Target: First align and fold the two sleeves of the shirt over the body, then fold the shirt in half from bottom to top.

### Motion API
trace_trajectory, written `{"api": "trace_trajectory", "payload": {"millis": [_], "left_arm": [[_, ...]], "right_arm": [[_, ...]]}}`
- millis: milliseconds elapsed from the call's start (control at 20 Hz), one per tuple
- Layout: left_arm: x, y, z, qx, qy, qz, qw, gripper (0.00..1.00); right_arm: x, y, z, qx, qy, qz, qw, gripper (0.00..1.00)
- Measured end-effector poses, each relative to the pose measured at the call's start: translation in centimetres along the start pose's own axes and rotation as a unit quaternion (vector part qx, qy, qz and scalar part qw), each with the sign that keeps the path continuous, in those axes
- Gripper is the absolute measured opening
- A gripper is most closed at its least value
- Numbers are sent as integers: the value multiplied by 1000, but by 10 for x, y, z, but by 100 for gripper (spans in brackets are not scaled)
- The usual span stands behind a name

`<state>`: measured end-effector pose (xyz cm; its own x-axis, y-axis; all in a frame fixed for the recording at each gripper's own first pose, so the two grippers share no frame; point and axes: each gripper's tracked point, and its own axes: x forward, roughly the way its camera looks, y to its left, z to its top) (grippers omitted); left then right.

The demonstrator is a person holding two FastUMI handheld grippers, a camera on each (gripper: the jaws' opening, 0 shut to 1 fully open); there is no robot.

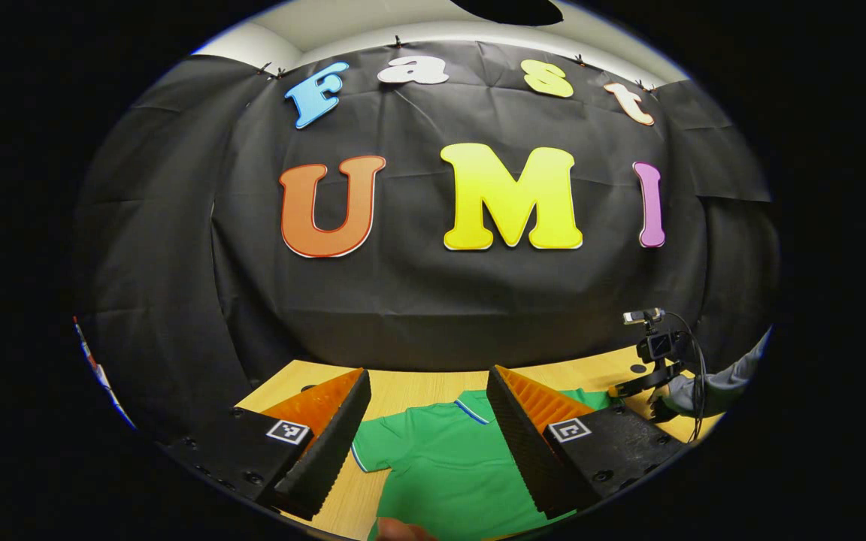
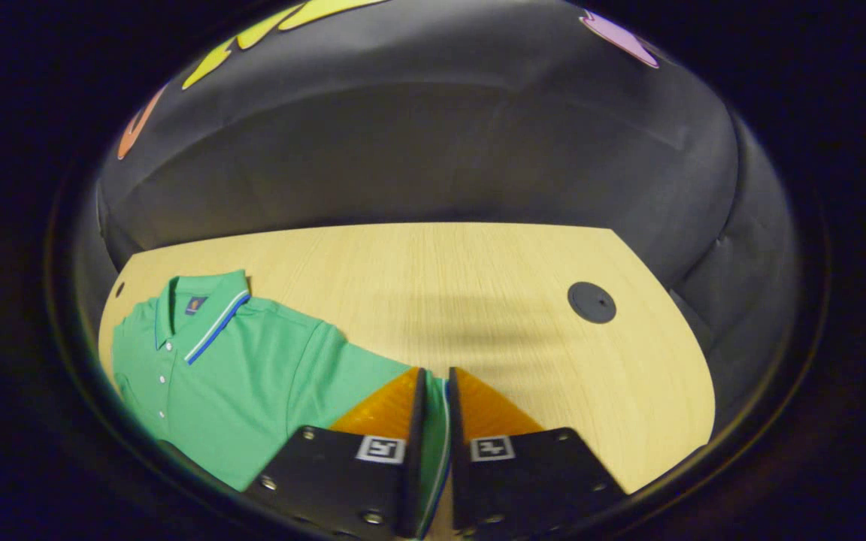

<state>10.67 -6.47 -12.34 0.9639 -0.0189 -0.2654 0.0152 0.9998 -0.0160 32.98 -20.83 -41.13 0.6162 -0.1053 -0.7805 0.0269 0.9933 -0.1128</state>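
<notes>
A green polo shirt (image 2: 252, 376) with a blue-and-white trimmed collar (image 2: 204, 308) lies flat, buttons up, on the wooden table (image 2: 478, 270). My right gripper (image 2: 435, 376) is shut on the trimmed cuff of one short sleeve (image 2: 358, 368), which runs between its two fingers. In the left gripper view, the left gripper (image 1: 428, 373) hangs open above the shirt (image 1: 440, 466), its fingers wide apart and nothing between them. The other sleeve (image 1: 373, 447) lies spread out below its left finger. Farther right, the right gripper (image 1: 632, 387) sits at the shirt's edge, held by a hand in a grey sleeve (image 1: 722, 383).
A round black cable cover (image 2: 591, 302) is set into the tabletop right of the shirt. The black cloth wall (image 1: 433, 300) closes in the back and sides of the table. Bare wood stretches beyond the shirt's collar and to its right.
</notes>
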Motion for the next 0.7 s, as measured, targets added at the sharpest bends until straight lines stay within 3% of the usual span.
{"api": "trace_trajectory", "payload": {"millis": [50, 200, 350, 700], "left_arm": [[-1, 0, 0, 1, 0, 1, 1000, 99], [-4, 2, 3, 6, -3, 3, 1000, 99], [-7, 7, 5, 8, -6, 9, 1000, 99], [-16, 18, 12, 16, -13, 19, 1000, 99]], "right_arm": [[-4, 1, 1, -7, -2, -16, 1000, 2], [-8, 4, 3, -19, -6, -34, 999, 2], [-8, 7, 4, 9, -7, -20, 1000, 1], [-50, 30, 44, -8, -68, 11, 998, 1]]}}
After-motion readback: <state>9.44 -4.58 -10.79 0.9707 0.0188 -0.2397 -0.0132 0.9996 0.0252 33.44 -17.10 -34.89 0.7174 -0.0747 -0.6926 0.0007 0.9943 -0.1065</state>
